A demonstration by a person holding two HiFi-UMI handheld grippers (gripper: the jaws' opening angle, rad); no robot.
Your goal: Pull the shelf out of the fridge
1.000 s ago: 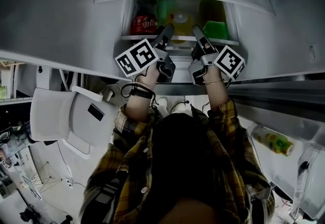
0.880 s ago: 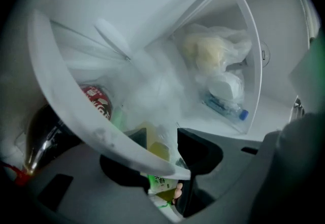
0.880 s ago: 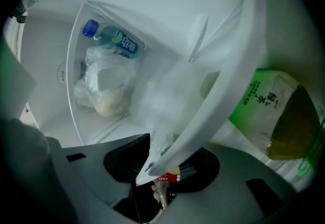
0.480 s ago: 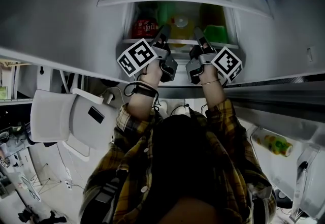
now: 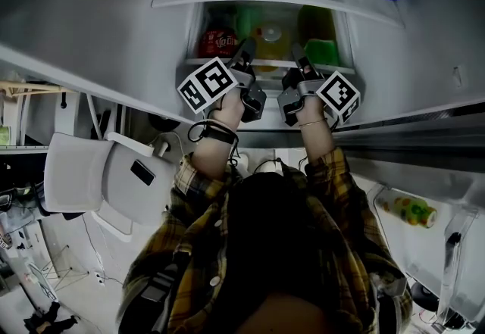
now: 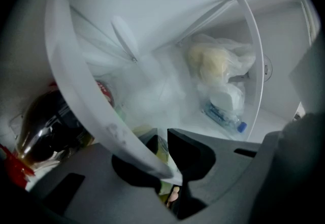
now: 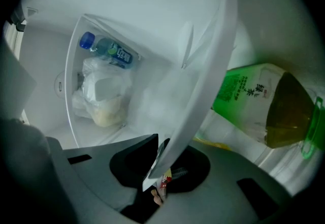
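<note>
A dark cola bottle (image 6: 43, 126) with a red label sits at the left, and a green tea bottle (image 7: 264, 106) at the right. Higher up, a plastic bag (image 7: 104, 93) of pale food rests beside a blue-capped water bottle (image 7: 109, 49). A white chair (image 5: 98, 173) stands off to the left.

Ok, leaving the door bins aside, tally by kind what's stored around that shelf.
Bottles: 3 (dark soda, green tea, blue-capped water)
Bagged food: 1
Yellow container: 1
Total: 5 around the shelf; a pale green shape by the soda is too blurred to count.
</note>
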